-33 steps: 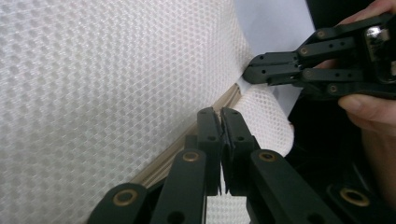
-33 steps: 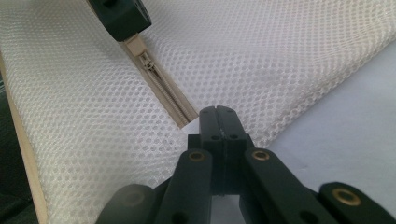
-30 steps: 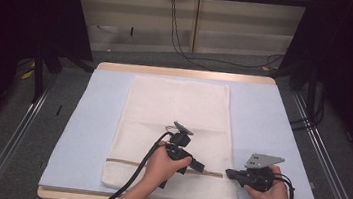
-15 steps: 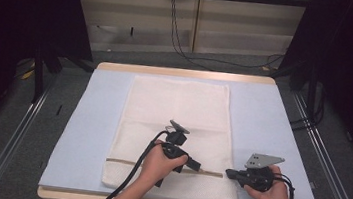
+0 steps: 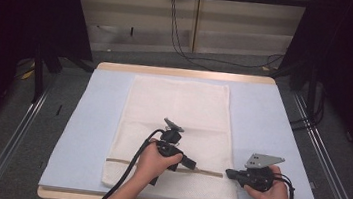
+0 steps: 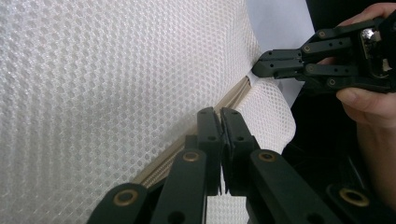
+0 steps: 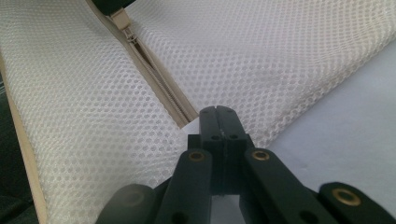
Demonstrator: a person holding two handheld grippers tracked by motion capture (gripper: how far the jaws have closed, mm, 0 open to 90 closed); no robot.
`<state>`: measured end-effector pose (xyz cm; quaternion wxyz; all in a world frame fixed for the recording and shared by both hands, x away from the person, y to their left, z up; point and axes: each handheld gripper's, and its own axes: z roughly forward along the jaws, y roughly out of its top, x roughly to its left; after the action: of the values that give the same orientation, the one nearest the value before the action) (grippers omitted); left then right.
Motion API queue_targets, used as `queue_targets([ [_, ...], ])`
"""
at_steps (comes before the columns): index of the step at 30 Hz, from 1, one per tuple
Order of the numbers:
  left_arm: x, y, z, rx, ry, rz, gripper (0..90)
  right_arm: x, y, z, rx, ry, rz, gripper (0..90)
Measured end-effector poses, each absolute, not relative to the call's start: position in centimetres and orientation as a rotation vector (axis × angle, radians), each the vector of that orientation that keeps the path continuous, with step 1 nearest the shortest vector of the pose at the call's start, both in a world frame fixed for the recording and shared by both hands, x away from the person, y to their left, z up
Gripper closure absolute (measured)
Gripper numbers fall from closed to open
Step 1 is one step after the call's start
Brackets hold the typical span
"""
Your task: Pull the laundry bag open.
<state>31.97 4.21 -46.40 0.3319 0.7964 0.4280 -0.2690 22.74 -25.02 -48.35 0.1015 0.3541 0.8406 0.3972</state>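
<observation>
Mesh fills most of what I see from both gripper views: a white mesh laundry bag [image 5: 175,134] lies flat on the blue-covered bench [image 5: 263,119], long side running away from me, with a beige zipper [image 5: 209,172] crossing it near its close end. My left hand-held gripper [image 5: 193,165] sits over the bag's near middle, pointing right along the zipper line; in the left gripper view its jaws are pressed together over the zipper [image 6: 187,147], and the right gripper view shows the zipper slider [image 7: 122,19] at the top edge under a dark gripper tip, so I take the left hand-held gripper [image 6: 219,114] as pinched on the slider, though the contact itself is hidden. My right hand-held gripper [image 5: 230,174] rests at the bag's right edge, where the zipper ends; in the right gripper view its jaws are closed tight right at the zipper's end [image 7: 182,119], with mesh on both sides, and the left gripper view shows the same hand-held gripper [image 6: 261,67] nipping the bag's edge at the zipper end. The right hand-held gripper [image 7: 219,112] lies partly over bare blue bench [image 7: 345,116]. The bag's near right corner [image 6: 280,126] puffs up slightly.
</observation>
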Motion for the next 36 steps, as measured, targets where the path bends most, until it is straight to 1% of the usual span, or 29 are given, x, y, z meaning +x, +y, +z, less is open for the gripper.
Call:
queue_targets([
  [6,32.1,4.6,-46.6,2.072,1.119,-0.717,87.7,22.7,-25.0,-48.3,1.045,2.483,1.171,90.0],
  [12,32.1,5.6,-46.3,2.088,1.13,-0.69,87.8,22.7,-25.1,-48.4,1.05,2.483,1.178,90.0],
  [14,32.1,5.8,-46.3,2.071,1.139,-0.7,87.7,22.7,-25.1,-48.4,1.053,2.482,1.177,90.0],
  [20,32.1,6.3,-46.2,2.088,1.126,-0.686,87.7,22.7,-25.1,-48.4,1.057,2.481,1.178,90.0],
  [29,32.2,7.6,-46.2,2.049,1.153,-0.699,87.7,22.7,-25.1,-48.4,1.057,2.481,1.183,90.0],
  [36,32.1,8.6,-46.1,2.052,1.159,-0.679,87.7,22.7,-25.1,-48.4,1.058,2.48,1.184,90.0],
])
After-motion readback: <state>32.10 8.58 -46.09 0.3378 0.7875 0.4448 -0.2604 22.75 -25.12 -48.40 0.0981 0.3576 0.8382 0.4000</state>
